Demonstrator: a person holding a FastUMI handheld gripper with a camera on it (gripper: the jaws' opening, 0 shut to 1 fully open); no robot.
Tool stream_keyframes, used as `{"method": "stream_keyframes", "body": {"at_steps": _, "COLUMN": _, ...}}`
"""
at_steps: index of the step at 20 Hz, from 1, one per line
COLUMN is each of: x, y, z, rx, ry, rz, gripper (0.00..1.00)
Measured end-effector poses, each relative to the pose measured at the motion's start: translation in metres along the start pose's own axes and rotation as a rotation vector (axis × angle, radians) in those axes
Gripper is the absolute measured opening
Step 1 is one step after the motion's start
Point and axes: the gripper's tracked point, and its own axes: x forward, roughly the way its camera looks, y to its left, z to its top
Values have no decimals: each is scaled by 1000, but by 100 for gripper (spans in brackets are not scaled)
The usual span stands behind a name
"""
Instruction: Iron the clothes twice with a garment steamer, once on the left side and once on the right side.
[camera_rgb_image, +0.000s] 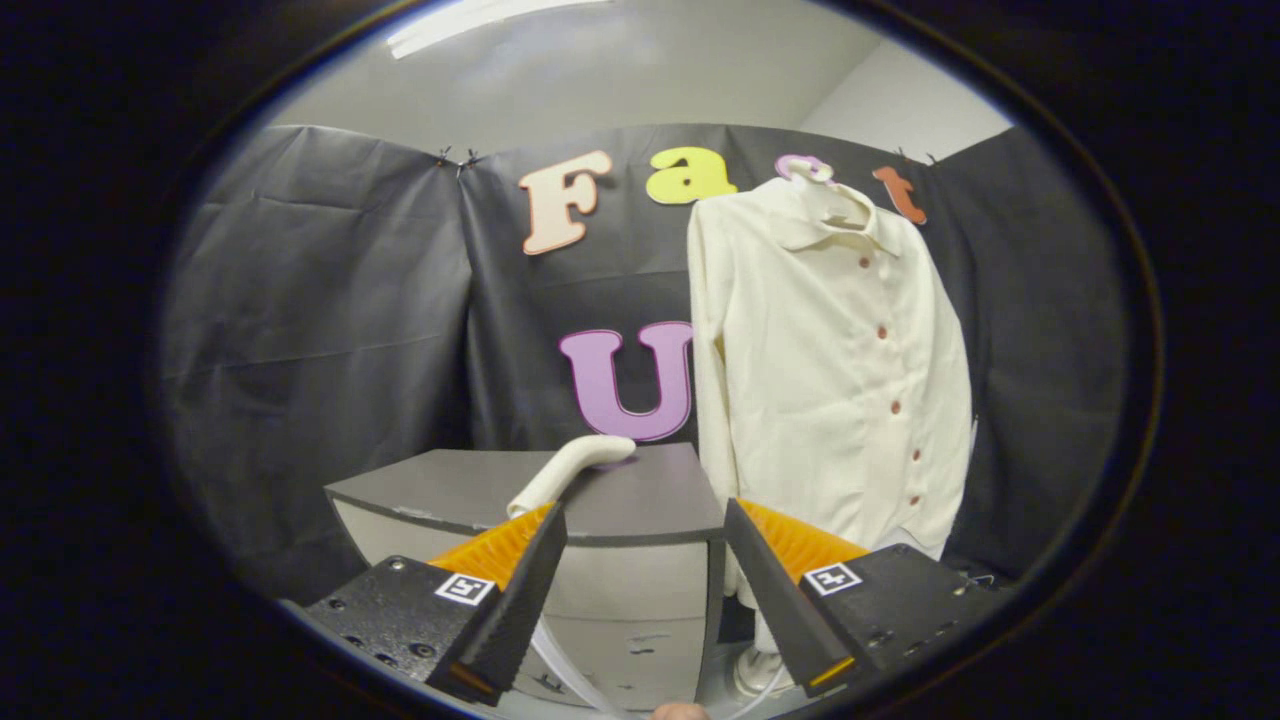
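The gripper (645, 520), fingers apart and empty, faces the white curved steamer handle (570, 468) lying reachable on a grey cabinet (440, 490); the cream buttoned shirt (830, 370) hangs flat, probably for steaming.

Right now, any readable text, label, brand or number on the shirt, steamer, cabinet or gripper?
No readable text on any of them.
shirt: plain, buttons only, no print or tag visible.
steamer, lying on the cabinet: no brand or label visible on either.
gripper, fingers open, nothing between them: a square coded marker on each side, a pattern, not words.
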Motion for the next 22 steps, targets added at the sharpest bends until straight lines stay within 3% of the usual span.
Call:
{"method": "stream_keyframes", "body": {"at_steps": 10, "x": 138, "y": 60, "z": -7, "rx": -18, "ry": 234, "rz": 15, "gripper": 98}}
{"method": "stream_keyframes", "body": {"at_steps": 18, "x": 202, "y": 82, "z": -62, "rx": -47, "ry": 548, "rz": 6, "gripper": 99}}
{"method": "stream_keyframes", "body": {"at_steps": 22, "x": 223, "y": 89, "z": -86, "rx": 70, "ry": 697, "rz": -14, "gripper": 87}}
